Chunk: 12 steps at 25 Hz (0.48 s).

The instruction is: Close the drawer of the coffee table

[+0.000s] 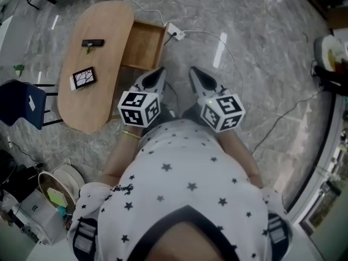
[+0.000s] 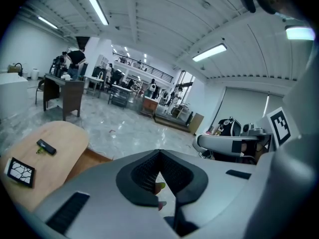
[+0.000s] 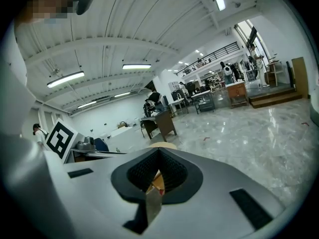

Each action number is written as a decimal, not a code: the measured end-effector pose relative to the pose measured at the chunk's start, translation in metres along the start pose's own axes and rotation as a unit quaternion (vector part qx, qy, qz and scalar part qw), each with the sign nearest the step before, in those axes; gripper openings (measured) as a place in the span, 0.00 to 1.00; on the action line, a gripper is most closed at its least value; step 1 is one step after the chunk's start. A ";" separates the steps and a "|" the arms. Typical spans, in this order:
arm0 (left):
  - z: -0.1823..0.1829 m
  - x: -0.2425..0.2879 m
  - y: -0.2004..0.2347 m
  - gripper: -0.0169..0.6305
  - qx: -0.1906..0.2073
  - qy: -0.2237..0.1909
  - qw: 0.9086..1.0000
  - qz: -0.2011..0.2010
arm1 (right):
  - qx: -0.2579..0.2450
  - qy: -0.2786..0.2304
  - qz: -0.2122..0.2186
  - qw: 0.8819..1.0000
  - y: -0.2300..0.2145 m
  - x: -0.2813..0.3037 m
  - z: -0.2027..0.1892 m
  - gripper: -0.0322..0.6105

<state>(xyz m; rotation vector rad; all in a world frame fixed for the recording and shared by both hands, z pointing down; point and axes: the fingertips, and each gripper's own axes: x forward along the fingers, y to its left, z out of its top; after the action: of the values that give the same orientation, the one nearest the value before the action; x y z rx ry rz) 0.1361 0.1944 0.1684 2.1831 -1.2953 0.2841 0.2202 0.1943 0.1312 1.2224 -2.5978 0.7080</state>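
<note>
Drawer: I am looking at the drawer (image 1: 144,44) standing pulled out from the long side of the coffee table (image 1: 101,22), the side facing the open floor. Its wooden inside is showing, and nothing is visible in it.
Progress: I am judging the closing as not yet begun; the whole push is left to do.
Left gripper: I am holding the left gripper (image 1: 160,73) close to my body, near the table's near end and apart from the drawer. Its jaws are pressed together at the tips with nothing clamped (image 2: 159,152).
Right gripper: I am keeping the right gripper (image 1: 194,72) just beside the left one, over bare floor. It is likewise clenched and empty (image 3: 158,150).
Next move, as I judge it: I am expecting to bring one gripper to the drawer's outer front and press it toward the table.
Tabletop: a small black device (image 1: 92,43) and a dark patterned tile (image 1: 84,78) are lying on top, well clear of the drawer.
Floor: a white power strip (image 1: 175,32) is lying just beyond the drawer's far corner, its cable trailing away.
</note>
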 end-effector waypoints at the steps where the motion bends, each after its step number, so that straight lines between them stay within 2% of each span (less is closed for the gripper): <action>1: 0.004 0.006 0.002 0.04 -0.003 -0.004 1.000 0.005 | -0.003 0.003 0.006 1.000 -0.006 0.005 0.004 0.06; 5: 0.025 0.026 0.007 0.04 -0.015 -0.020 0.999 0.026 | -0.013 0.015 0.029 0.999 -0.024 0.022 0.023 0.06; 12: 0.051 0.069 0.007 0.04 -0.046 -0.048 0.994 0.086 | -0.040 0.033 0.080 0.995 -0.077 0.039 0.055 0.06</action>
<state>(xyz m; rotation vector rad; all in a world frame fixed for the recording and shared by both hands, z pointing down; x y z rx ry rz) 0.1595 0.1125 0.1612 2.0337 -1.5243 0.1845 0.2559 0.0987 0.1232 0.9592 -2.6621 0.6529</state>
